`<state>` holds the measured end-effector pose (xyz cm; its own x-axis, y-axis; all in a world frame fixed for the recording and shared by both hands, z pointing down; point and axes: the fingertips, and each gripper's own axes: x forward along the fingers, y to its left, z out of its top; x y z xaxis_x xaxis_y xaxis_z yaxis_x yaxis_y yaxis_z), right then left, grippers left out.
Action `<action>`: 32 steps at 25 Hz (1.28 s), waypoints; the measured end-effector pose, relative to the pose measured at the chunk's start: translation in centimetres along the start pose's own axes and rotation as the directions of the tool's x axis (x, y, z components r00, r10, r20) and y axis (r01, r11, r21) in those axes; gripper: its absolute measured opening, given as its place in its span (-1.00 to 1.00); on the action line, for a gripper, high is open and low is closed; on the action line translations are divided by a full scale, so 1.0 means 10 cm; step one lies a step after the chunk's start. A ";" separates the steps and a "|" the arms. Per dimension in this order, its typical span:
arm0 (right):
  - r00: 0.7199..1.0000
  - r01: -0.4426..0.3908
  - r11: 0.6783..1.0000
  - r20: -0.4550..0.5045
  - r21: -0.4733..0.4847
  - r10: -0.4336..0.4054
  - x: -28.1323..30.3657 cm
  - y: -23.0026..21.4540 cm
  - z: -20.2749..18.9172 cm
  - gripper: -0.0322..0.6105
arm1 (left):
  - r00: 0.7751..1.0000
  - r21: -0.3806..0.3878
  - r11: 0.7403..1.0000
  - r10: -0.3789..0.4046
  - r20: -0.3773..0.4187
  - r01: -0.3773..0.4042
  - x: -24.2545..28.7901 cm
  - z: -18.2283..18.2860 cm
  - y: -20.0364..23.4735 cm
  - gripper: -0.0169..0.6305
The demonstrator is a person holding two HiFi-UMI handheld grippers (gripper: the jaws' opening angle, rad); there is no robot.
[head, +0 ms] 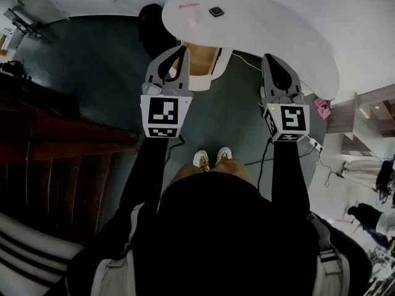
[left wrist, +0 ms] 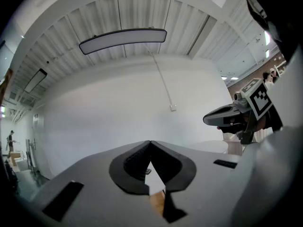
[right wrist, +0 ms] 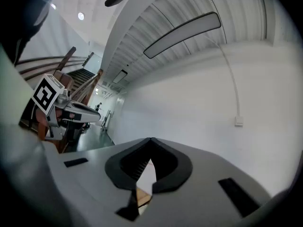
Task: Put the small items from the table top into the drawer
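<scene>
I hold both tools level in front of me, and nothing has been picked up yet. The left tongs (head: 179, 52) are closed, tip to tip, with nothing between them. The left gripper view shows only a narrow slit below the meeting point. The right tongs (right wrist: 150, 142) are also together and empty.

The white worktop (head: 271, 32) lies ahead of both tools. On its far part I see a small dark item (head: 216, 12) and, a little to its left, a thin pink item (head: 189, 6). The two lie apart, and neither is touched. There may be a pale third thing just below the pink one, but it is too faint to be sure.

The drawer (head: 202, 59) already stands pulled out at the near edge of the worktop. Its wooden inside is in view just beside the left tongs.

I judge this to be the approach before the first pick, with the whole transfer left to do. Next, one pair of tongs has to open and reach forward over the drawer to the far side of the worktop. It then has to tip down onto one item. The dark item looks low and flat, so I would bring the tips close to the surface before closing. The pink one is slim and would need a grip across its width.
</scene>
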<state>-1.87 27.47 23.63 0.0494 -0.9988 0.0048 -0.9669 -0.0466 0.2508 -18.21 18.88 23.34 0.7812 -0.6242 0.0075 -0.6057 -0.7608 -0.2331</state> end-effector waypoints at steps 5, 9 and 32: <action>1.000 0.002 1.000 0.004 0.002 -0.002 -0.01 0.01 0.02 -0.82 | 1.000 -0.005 1.000 -0.007 0.002 0.007 0.01 0.01 0.00 -0.91; 1.000 0.010 1.000 0.006 0.004 -0.010 -0.03 0.02 0.03 -0.82 | 1.000 -0.011 1.000 -0.011 0.003 0.011 -0.01 0.00 0.00 -0.91; 0.999 0.008 0.999 0.053 0.045 -0.010 0.35 -0.34 -0.07 -0.82 | 1.000 -0.004 1.000 -0.008 -0.008 0.008 0.50 -0.10 0.03 -0.91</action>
<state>1.77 24.19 23.48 0.0457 -0.9977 -0.0493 -0.9769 -0.0549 0.2067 -14.58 15.38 24.24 0.7851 -0.6191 0.0173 -0.5996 -0.7668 -0.2292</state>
